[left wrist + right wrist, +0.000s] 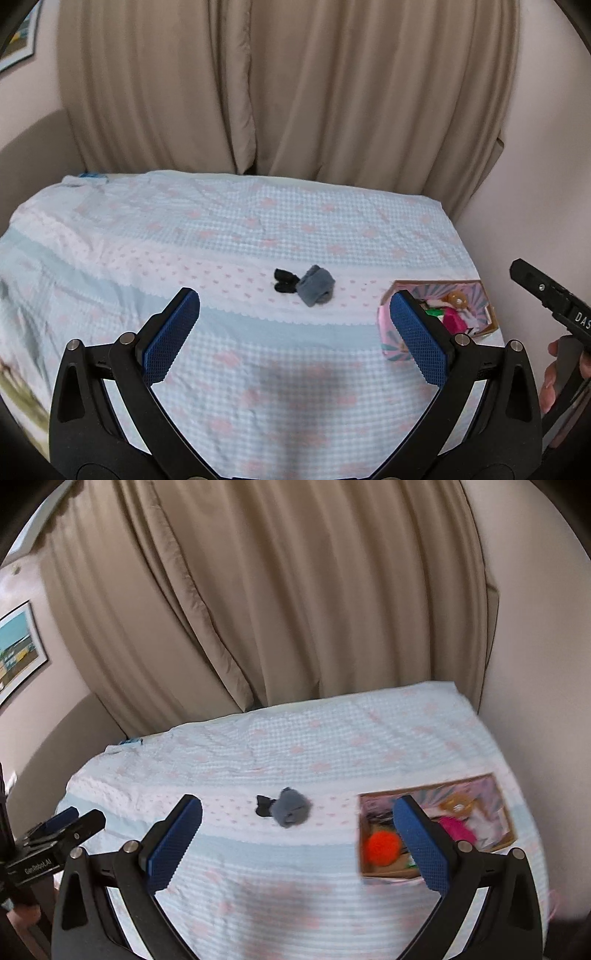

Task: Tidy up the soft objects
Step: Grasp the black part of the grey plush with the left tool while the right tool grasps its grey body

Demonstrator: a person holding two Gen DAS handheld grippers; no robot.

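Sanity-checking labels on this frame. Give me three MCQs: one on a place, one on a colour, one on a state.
1. Where does the cardboard box sit on the bed?
A. near the curtain
B. at the right edge, by the wall
C. on the far left corner

2. What colour is the fuzzy ball in the box?
A. orange-red
B. yellow
C. white

3. How does the left claw stand?
A. shut on a grey sock
B. shut on nothing
C. open, holding nothing

Key: 1 B, the box lies at the bed's right side next to the bare wall. 2 A, the right wrist view shows a bright orange-red ball in the box's near-left corner. 3 C, its blue pads stand wide apart, with the grey sock loose on the bed beyond them.
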